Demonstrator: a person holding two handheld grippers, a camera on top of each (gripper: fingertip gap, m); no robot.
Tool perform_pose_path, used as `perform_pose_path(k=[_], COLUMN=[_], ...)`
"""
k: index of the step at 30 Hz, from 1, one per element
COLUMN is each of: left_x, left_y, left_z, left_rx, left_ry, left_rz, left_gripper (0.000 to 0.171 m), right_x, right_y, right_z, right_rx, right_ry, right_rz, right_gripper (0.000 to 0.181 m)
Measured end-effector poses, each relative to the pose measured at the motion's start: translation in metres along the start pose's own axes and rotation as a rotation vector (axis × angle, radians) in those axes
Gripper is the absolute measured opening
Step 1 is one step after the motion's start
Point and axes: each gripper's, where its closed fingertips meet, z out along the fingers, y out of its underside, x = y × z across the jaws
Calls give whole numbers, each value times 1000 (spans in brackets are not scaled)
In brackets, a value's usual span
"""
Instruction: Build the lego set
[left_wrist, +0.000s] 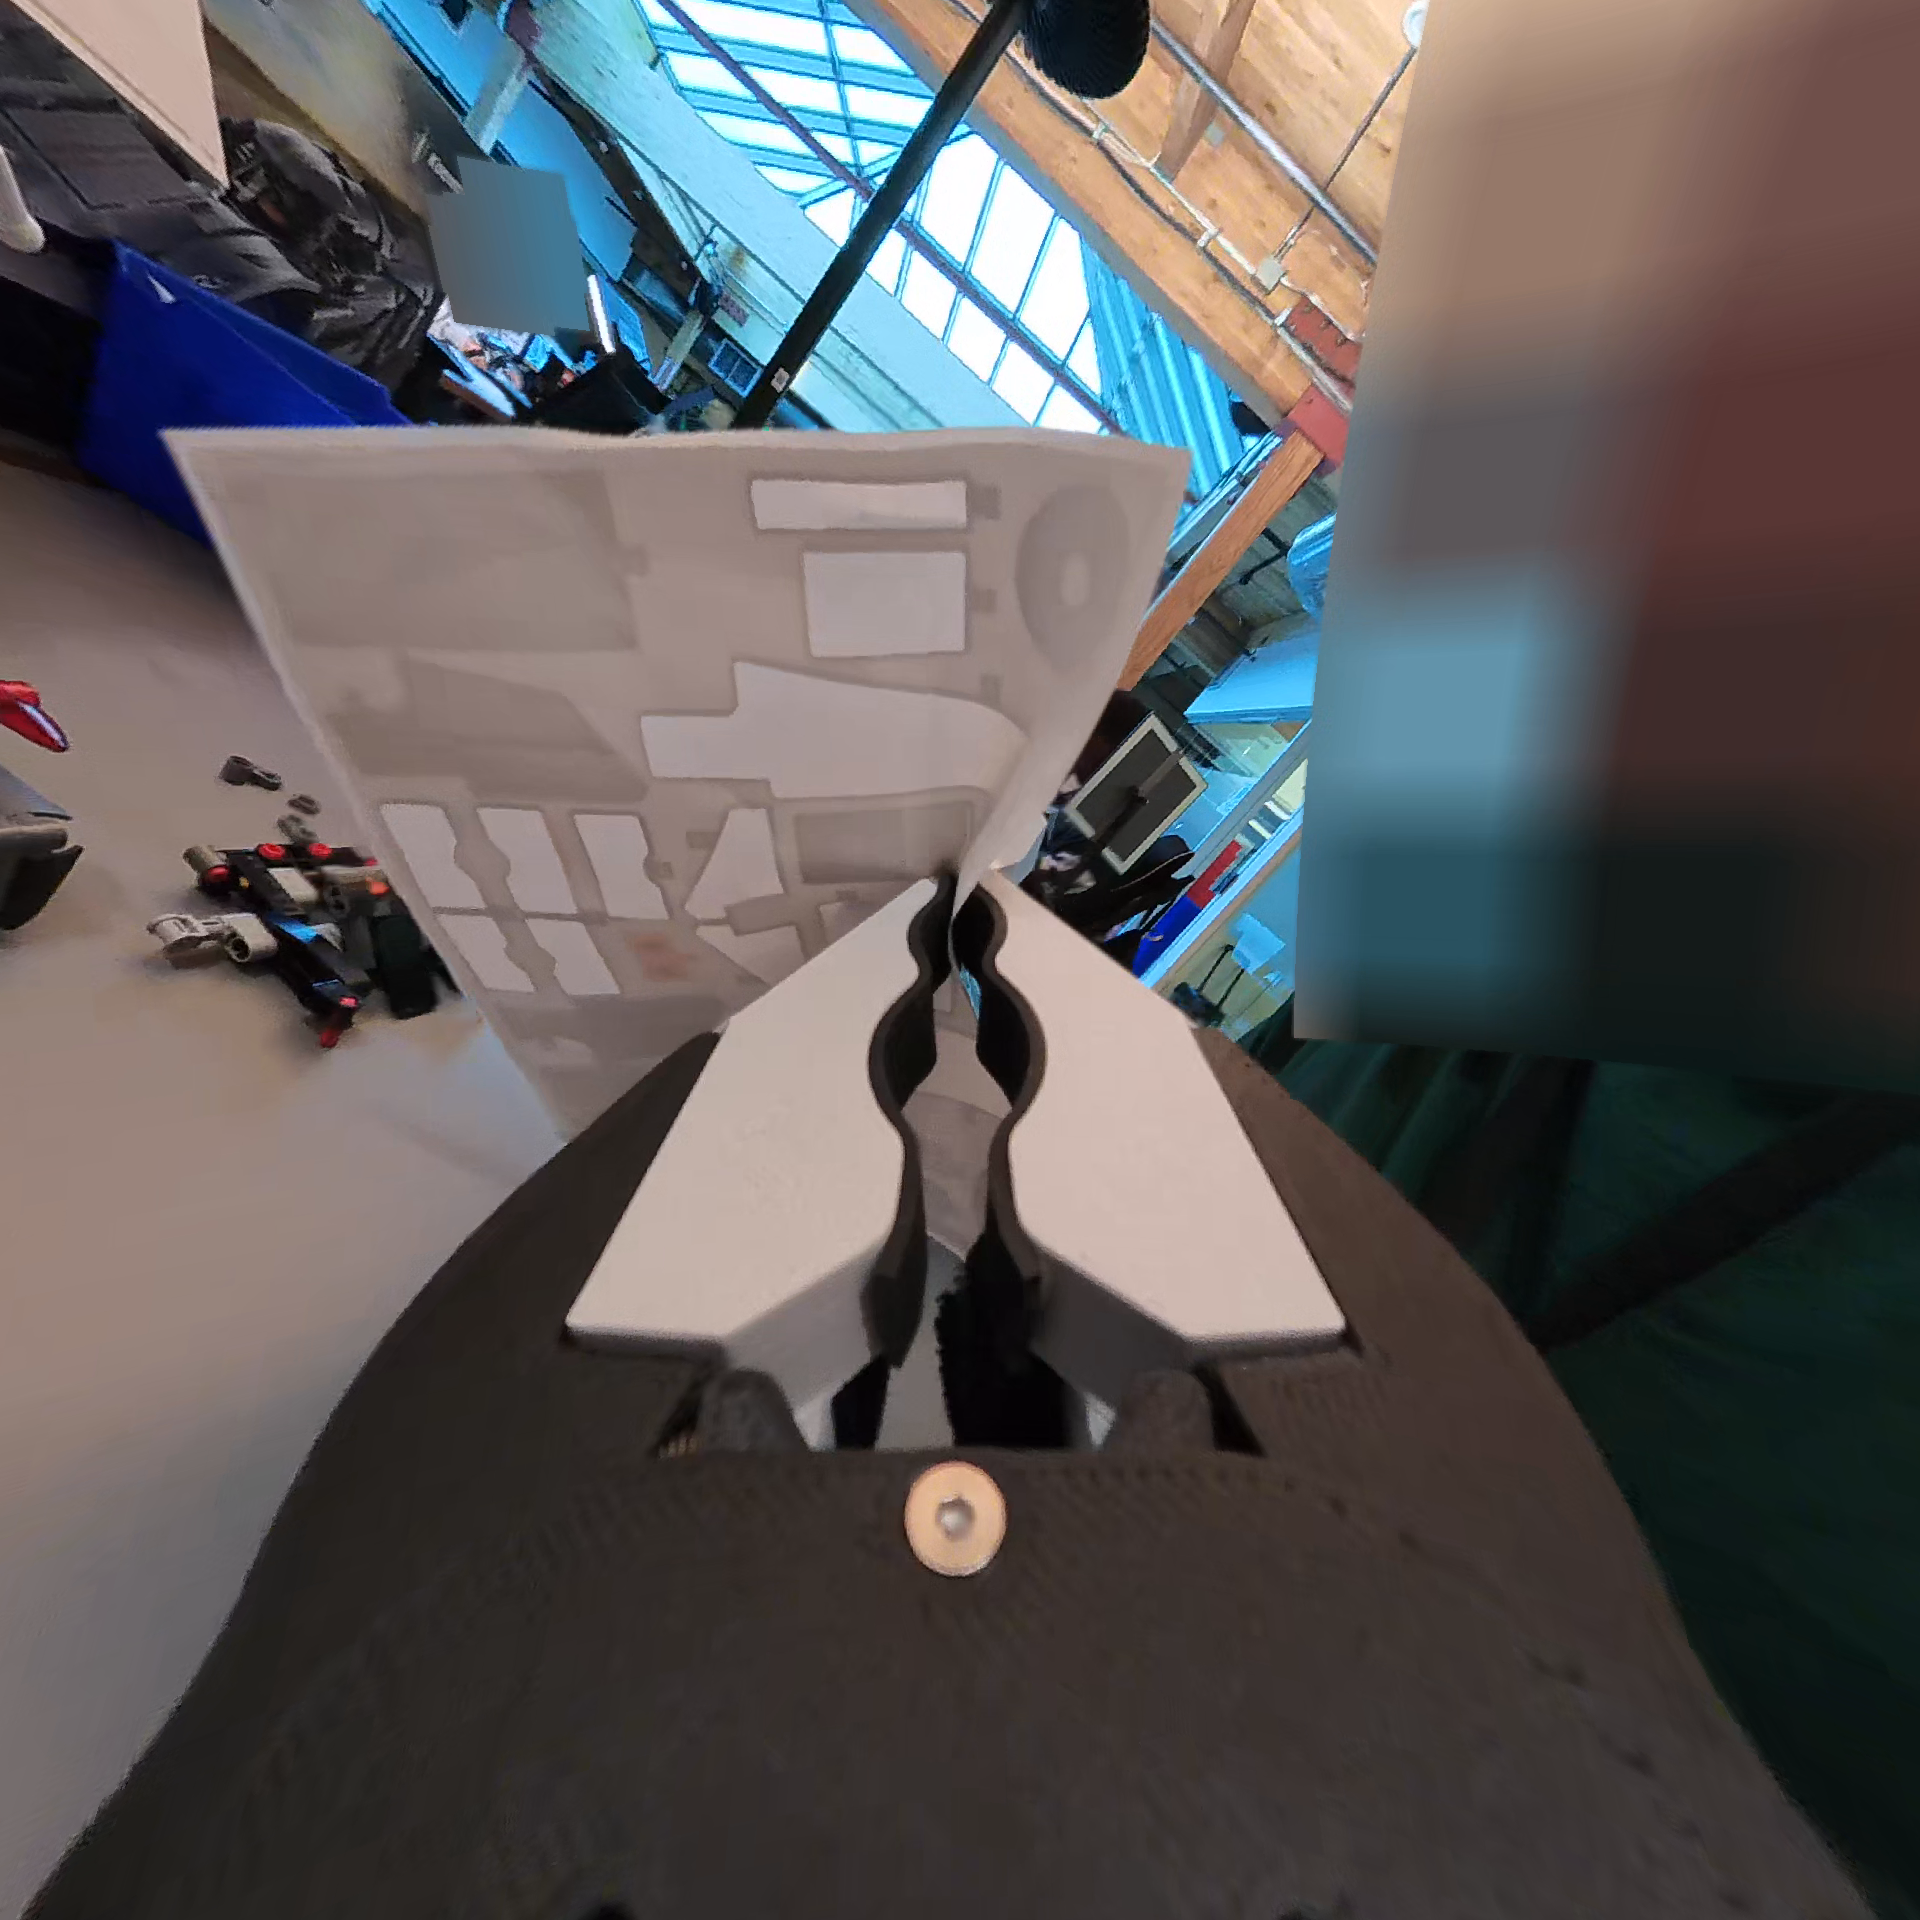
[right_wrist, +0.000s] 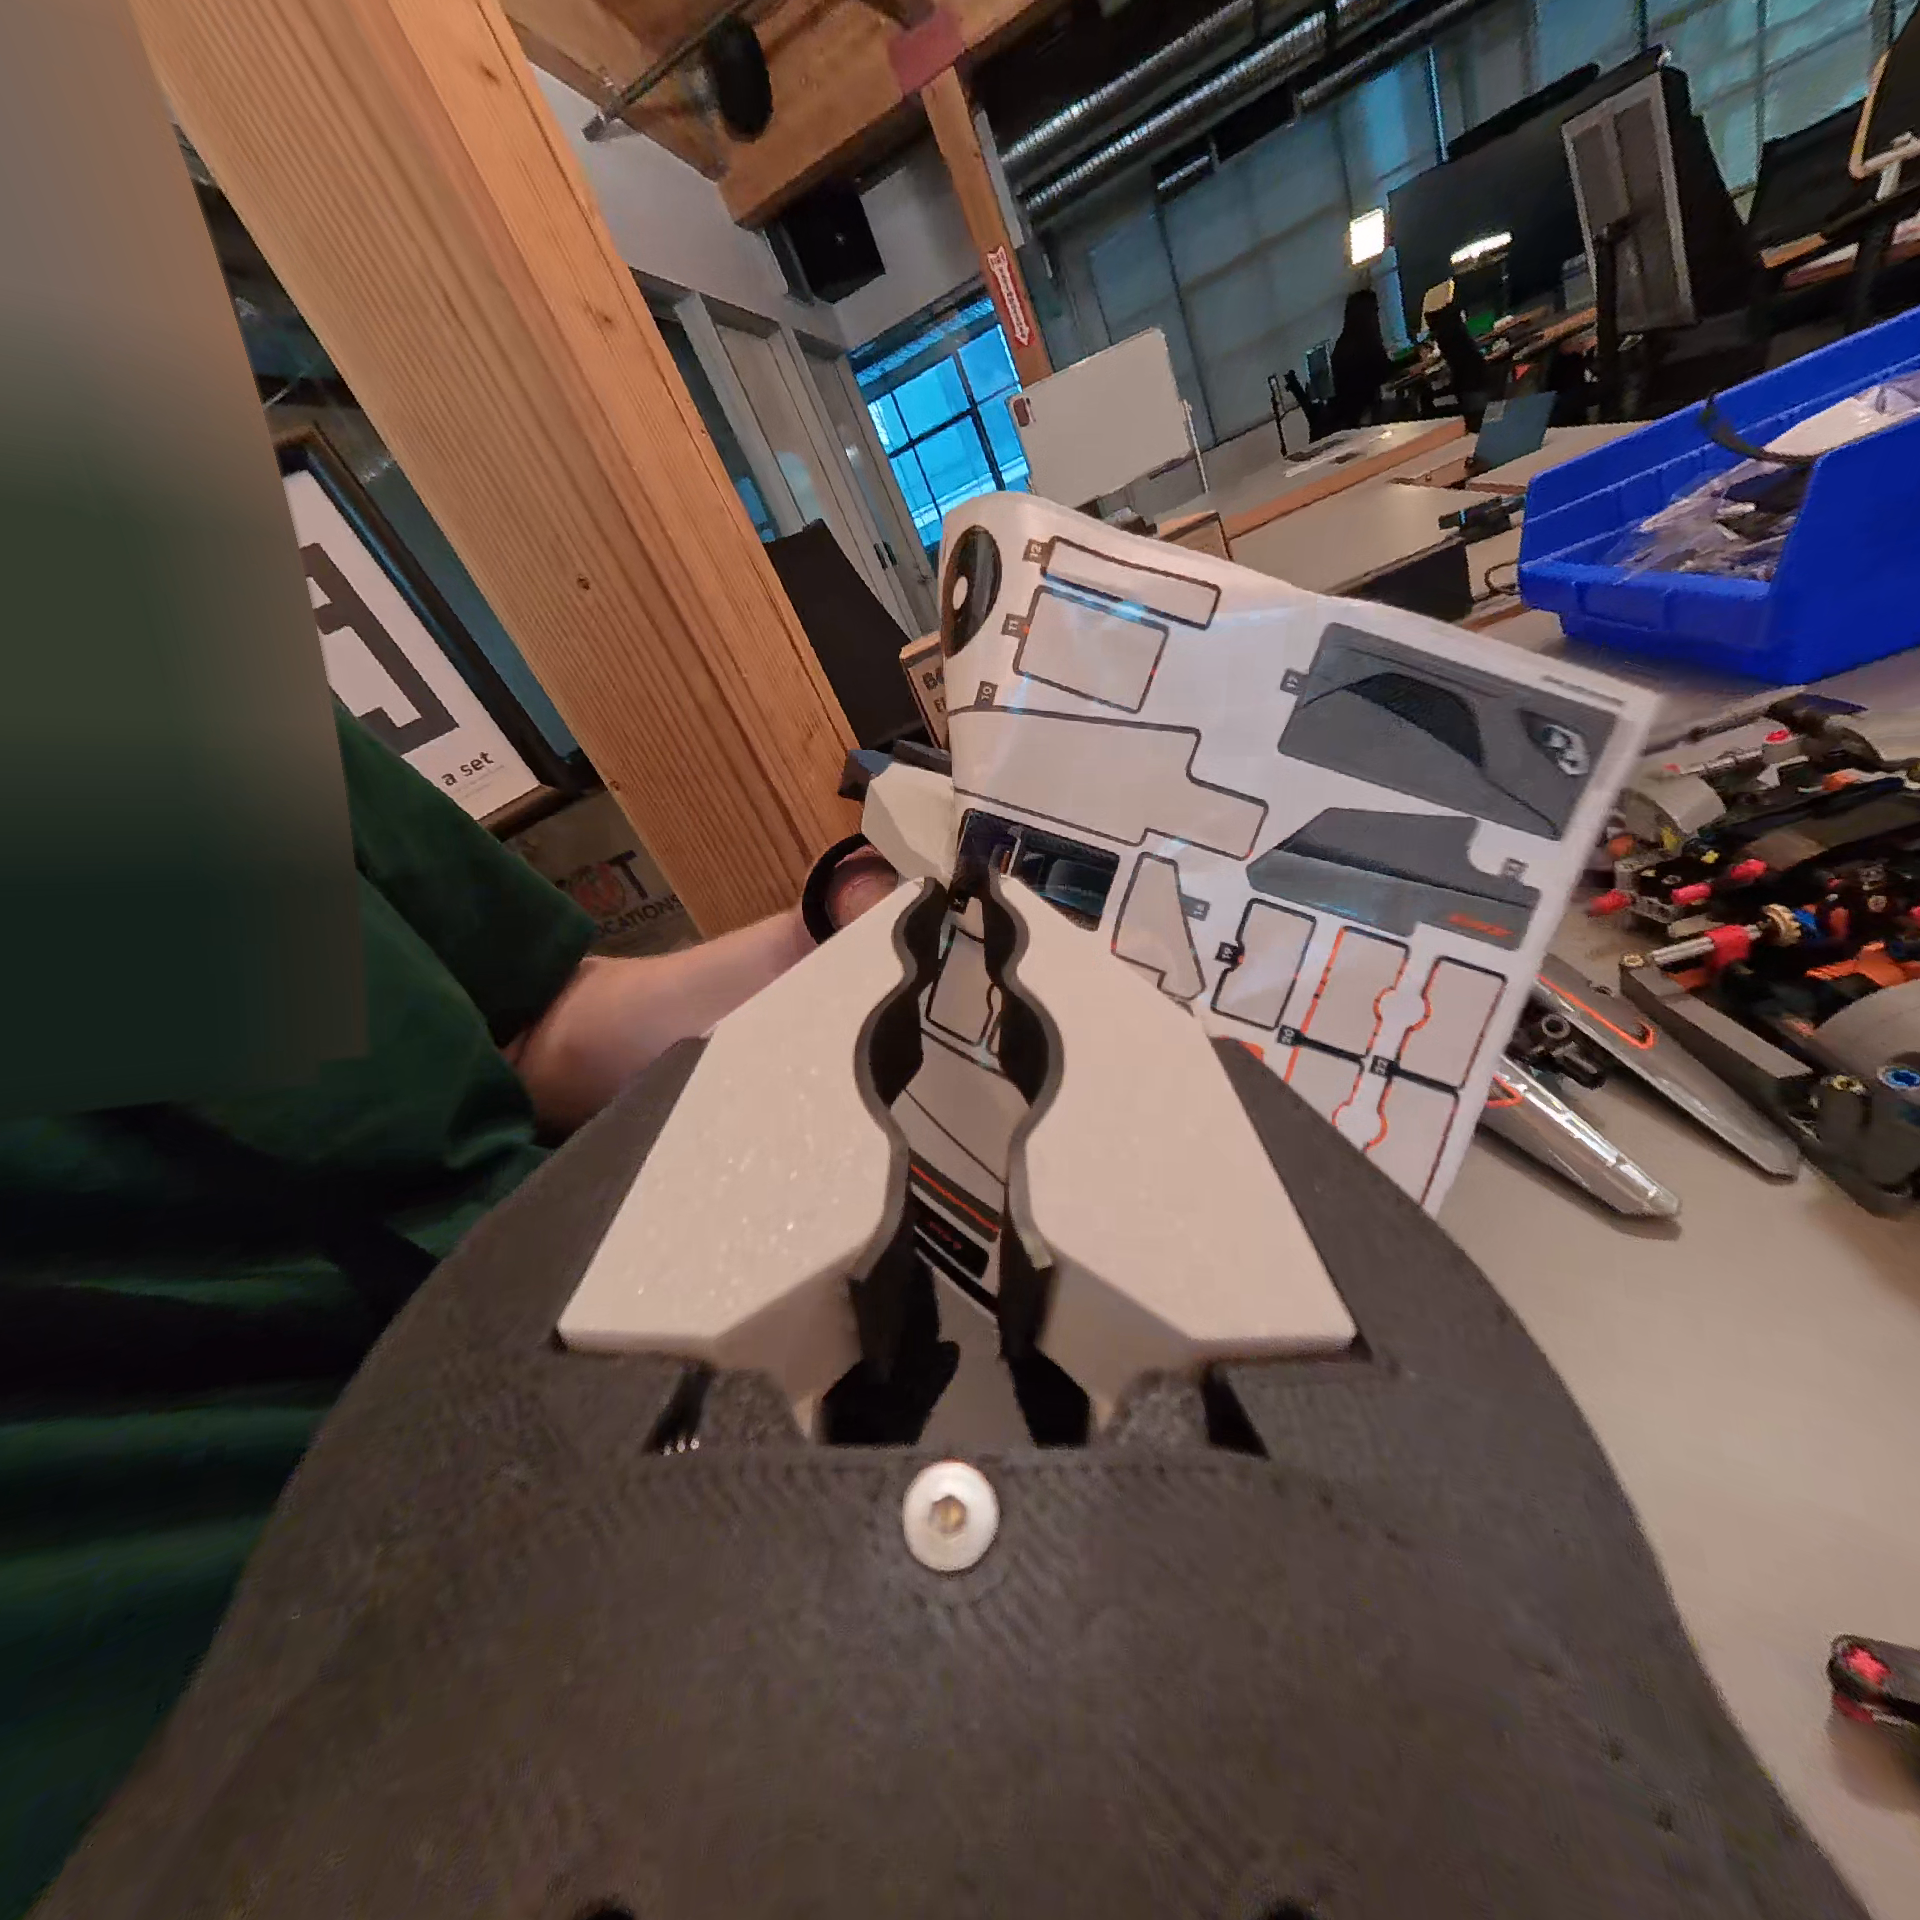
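Observation:
A white sticker sheet (left_wrist: 665, 707) stands upright between the two grippers. The left wrist view shows its pale back, the right wrist view its printed front (right_wrist: 1299, 852) with grey, black and orange-edged stickers. My left gripper (left_wrist: 951, 888) is shut on the sheet's lower right corner, which curls at the tips. My right gripper (right_wrist: 961, 894) is shut on the sheet's left edge, beside a dark sticker (right_wrist: 1049, 862). The left gripper's pale fingers (right_wrist: 904, 821) show just behind the sheet. A partly built black, red and orange lego car (right_wrist: 1766, 914) lies on the table to the right.
A small black and red lego assembly (left_wrist: 291, 914) and loose pieces lie on the grey table (left_wrist: 156, 1195). A blue bin (right_wrist: 1714, 540) stands at the back right. A red and black piece (right_wrist: 1870, 1683) lies near the front edge. A person's green sleeve (right_wrist: 436, 935) is at left. My two grippers' fingertips are within a few centimetres of each other.

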Motion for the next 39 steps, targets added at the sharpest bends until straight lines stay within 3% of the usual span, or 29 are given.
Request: perform_pose_path(k=[9, 16, 25, 30, 33, 36, 39], left_x=[0, 0, -7, -30, -46, -69, -74], left_y=[9, 9, -3, -5, -1, 6, -11], left_z=[-1, -1, -18, -60, -97, -137, -165], left_rx=[-98, -82, -25, -58, -105, -220, -195], left_ry=[-10, -7, -52, -259, -406, -646, -799], left_rz=[60, 69, 35, 48, 47, 156, 242], left_gripper=[0, 0, 0, 0, 0, 22, 40], right_x=[-2, -1, 16, 17, 23, 27, 33], right_y=[3, 3, -15, -29, -24, -14, -4], right_z=[-1, -1, -26, -59, -85, -105, -119], right_rx=[1, -6, 59, 87, -1, -135, -302], right_ry=[-48, -21, 98, 189, 353, 531, 723], right_rz=[40, 16, -12, -59, -190, -368, -618], right_gripper=[0, 0, 0, 0, 0, 0, 0])
